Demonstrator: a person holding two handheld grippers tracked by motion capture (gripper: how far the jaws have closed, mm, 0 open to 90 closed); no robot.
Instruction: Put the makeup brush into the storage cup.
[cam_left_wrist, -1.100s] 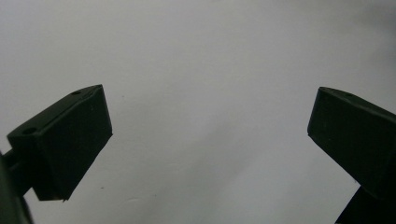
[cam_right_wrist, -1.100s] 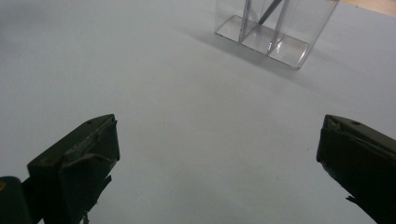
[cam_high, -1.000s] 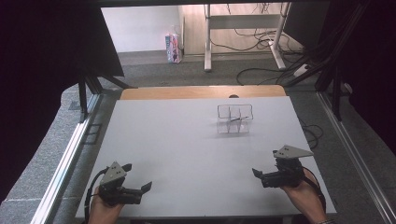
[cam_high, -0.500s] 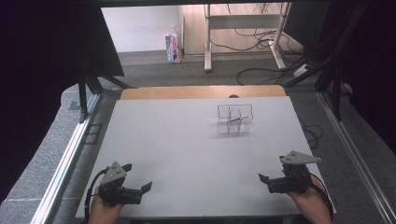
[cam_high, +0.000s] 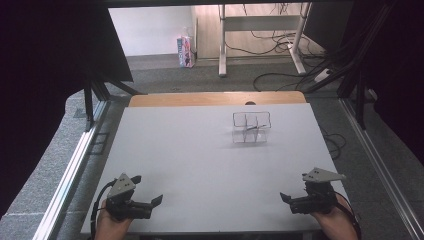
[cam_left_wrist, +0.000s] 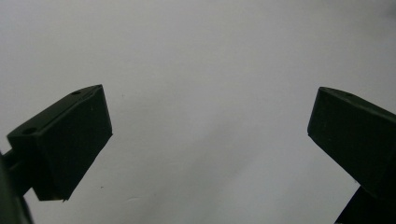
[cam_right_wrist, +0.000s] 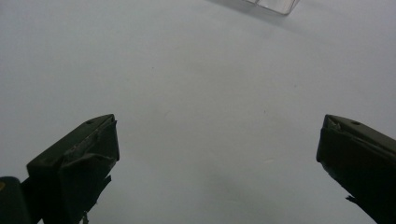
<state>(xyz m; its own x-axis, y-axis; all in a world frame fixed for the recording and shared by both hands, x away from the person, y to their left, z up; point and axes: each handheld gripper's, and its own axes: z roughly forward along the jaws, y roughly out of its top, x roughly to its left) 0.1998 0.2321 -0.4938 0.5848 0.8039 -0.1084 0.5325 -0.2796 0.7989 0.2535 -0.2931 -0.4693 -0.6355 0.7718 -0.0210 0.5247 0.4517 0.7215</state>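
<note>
Both grippers sit low at the near edge of the white table (cam_high: 200, 150), one at each corner, and nothing is in either of them. The left gripper (cam_high: 150, 204) rests at the near left, held in a hand (cam_high: 111, 227) that comes up from the bottom edge; its jaws stand wide apart, as the left gripper view (cam_left_wrist: 210, 140) shows, with bare white tabletop between them. The right gripper (cam_high: 289, 200) is at the near right, its grey three-cornered plate on top, and its jaws are spread just as wide in the right gripper view (cam_right_wrist: 217, 154), again with bare table in the gap.

Out beyond them stands the one thing on the table: a clear divided box (cam_high: 251, 127), a see-through container with thin partition walls splitting it into compartments. It stands upright on its base, open side up. Its long axis runs across the table, left to right in the high view, roughly parallel to the wooden strip (cam_high: 215, 98) along the far edge. Something thin and dark seems to lie inside it, too small to make out.

The box is on the far half of the table, right of centre. It is well apart from both grippers, nearer the right gripper's side and farther across from the left one. In the right gripper view a corner of the clear divided box (cam_right_wrist: 275, 4) shows at the top edge, ahead and slightly right of the open jaws.
</note>
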